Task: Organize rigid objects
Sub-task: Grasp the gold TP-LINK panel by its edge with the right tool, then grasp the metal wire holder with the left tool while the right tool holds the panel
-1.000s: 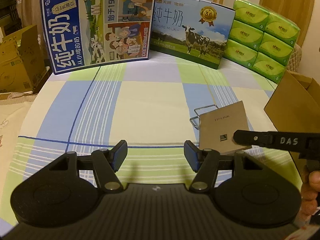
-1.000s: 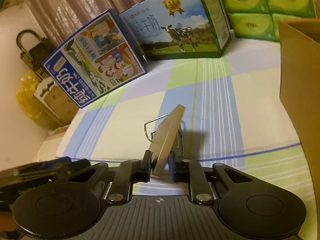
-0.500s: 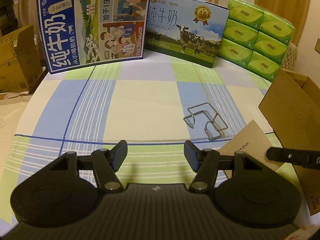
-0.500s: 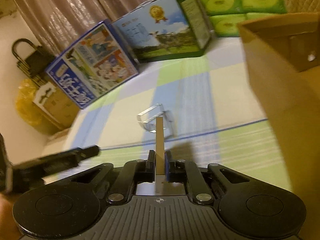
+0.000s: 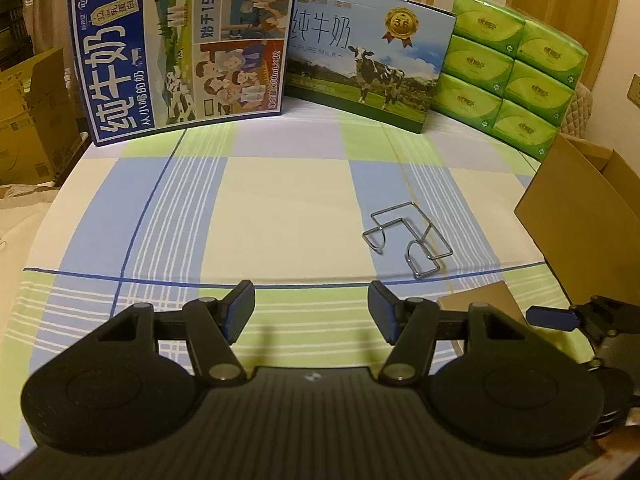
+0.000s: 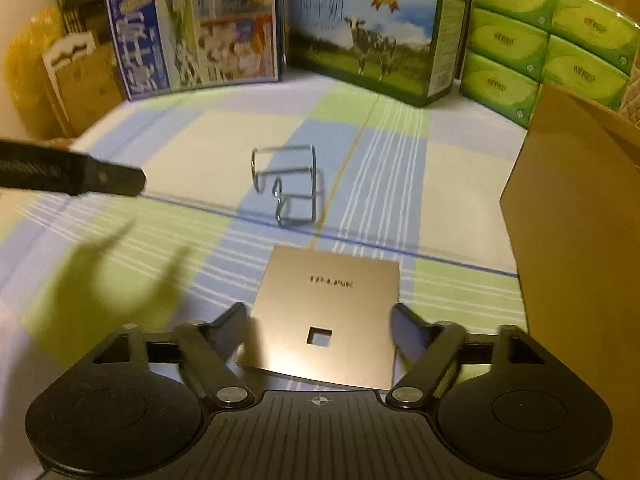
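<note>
**Reader:** What lay in front of the two tools?

**Describer:** A checked bedsheet [image 5: 280, 208] in blue, green and cream covered a bed. On it sat a flat metallic plate [image 6: 326, 316] marked TP-LINK, with a small square hole. It lay between the fingers of the right tool [image 6: 320, 328], whose jaws were opening; the pads stood clear of its edges, so the plate looked released rather than held.

**Reader:** Why there?

**Describer:** Probably because an open cardboard box [image 6: 576, 240] stood just beside it, on the right. Judging by the task, the box was the likely place for sorted things, and the plate rested near its wall, not inside it.

**Reader:** And the other tool?

**Describer:** The left tool [image 5: 311, 312] hovered over the sheet with its jaws partly apart and nothing between them. It seemed to wait its turn. From its camera only a corner of the plate showed, at the lower right.

**Reader:** Was anything else loose?

**Describer:** A bent wire rack [image 5: 408, 240] lay further up the sheet, apart from the plate and untouched. It appeared to be the next thing to tidy.

**Reader:** What was behind?

**Describer:** Two milk cartons, one blue [image 5: 180, 52] and one showing a cow [image 5: 368, 68], stood upright along the back. Green tissue packs [image 5: 512, 76] were stacked to their right, forming a backdrop.
</note>
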